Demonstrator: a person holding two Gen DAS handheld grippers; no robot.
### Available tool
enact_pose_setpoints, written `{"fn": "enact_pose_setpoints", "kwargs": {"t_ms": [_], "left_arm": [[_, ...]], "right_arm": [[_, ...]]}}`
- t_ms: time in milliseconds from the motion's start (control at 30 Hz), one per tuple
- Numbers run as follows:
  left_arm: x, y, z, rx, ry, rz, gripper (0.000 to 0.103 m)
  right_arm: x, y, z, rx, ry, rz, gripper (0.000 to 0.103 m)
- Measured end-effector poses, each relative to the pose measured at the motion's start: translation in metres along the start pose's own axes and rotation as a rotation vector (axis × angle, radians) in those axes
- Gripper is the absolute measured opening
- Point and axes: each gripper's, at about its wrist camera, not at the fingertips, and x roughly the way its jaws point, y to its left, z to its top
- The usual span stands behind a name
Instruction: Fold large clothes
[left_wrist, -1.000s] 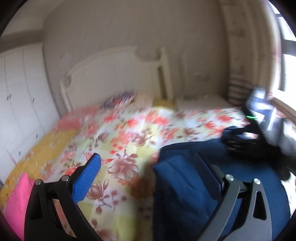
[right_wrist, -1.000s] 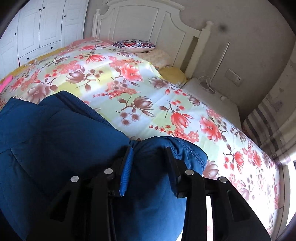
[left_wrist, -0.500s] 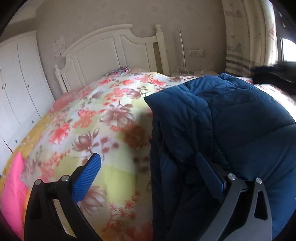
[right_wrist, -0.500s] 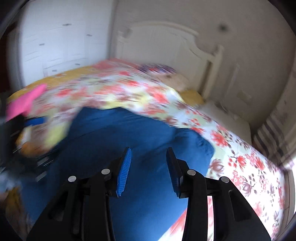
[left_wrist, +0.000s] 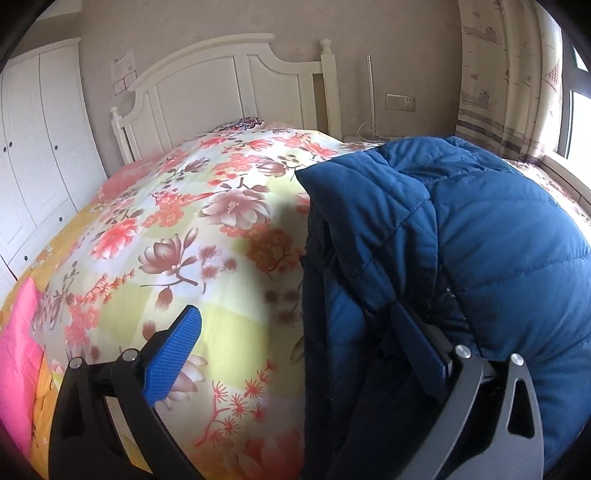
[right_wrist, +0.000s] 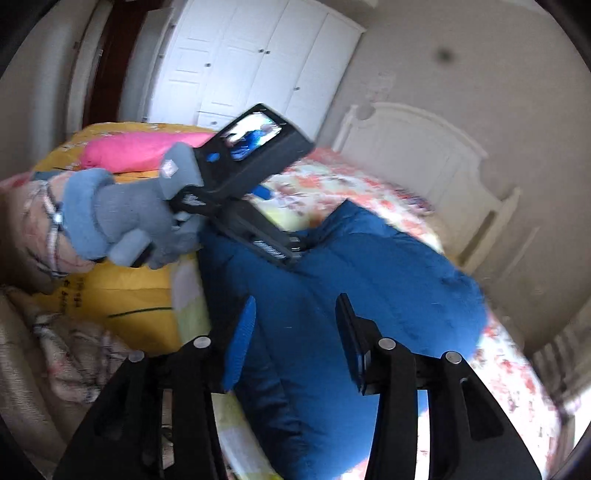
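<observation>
Floral bedspread (left_wrist: 192, 229) fills my left view, white headboard (left_wrist: 221, 85) far. Blue padded jacket (left_wrist: 480, 240) lies heaped on the bed's right side, its near folds cut off by the frame. Left gripper (left_wrist: 306, 339): jaws wide apart, left pad over bare bedspread, right pad buried in jacket folds, so I can't tell if it grips. Right gripper (right_wrist: 295, 343): jaws have just been opening, partly parted above the jacket, nothing pinched. Right view blurred; gloved hand (right_wrist: 140, 221) holds the left gripper's handle.
</observation>
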Motion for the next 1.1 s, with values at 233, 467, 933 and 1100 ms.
{"fn": "enact_pose_setpoints", "kwargs": {"t_ms": [233,467,933,1100], "left_arm": [[-0.008,0.002,-0.001,0.017,-0.009,0.034,0.101],[-0.054,0.02,0.032,0.042,-0.056,0.21,0.101],[0.021,-0.073,0.07,0.168,-0.004,0.079,0.101],[0.018,-0.066,0.059,0.131,-0.031,0.108,0.101]], "right_arm": [[0.0,0.024,-0.018,-0.087,0.02,0.15,0.056],[-0.042,-0.058,-0.013,0.225,-0.127,0.116,0.056],[0.026,-0.097,-0.036,0.44,0.018,0.011,0.057],[0.029,-0.093,-0.035,0.419,0.025,-0.006,0.057]]}}
